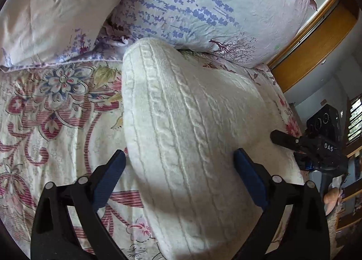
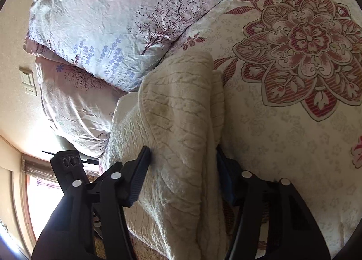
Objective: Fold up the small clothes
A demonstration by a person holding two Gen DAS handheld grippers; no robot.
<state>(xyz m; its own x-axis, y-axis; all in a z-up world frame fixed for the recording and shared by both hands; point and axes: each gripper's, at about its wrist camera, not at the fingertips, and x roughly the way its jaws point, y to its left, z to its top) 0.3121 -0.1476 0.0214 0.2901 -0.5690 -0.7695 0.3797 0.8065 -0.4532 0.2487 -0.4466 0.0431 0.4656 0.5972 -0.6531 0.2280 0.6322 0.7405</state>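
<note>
A folded white cable-knit garment lies on the flowered bedspread, its far end against the pillows. My left gripper is open and straddles the near part of it: one blue pad stands off the garment's left edge, the other rests over the knit. In the right wrist view the same garment fills the gap of my right gripper. One finger dents the top of the knit and the other is tucked under the folded edge, so the jaws are shut on the stack. The right gripper's finger shows at the garment's right edge.
Two pillows, a plain one and a lavender-print one, lie at the head of the bed. The bed's edge runs close to the garment, with wooden furniture beyond. Bare bedspread spreads on the other side.
</note>
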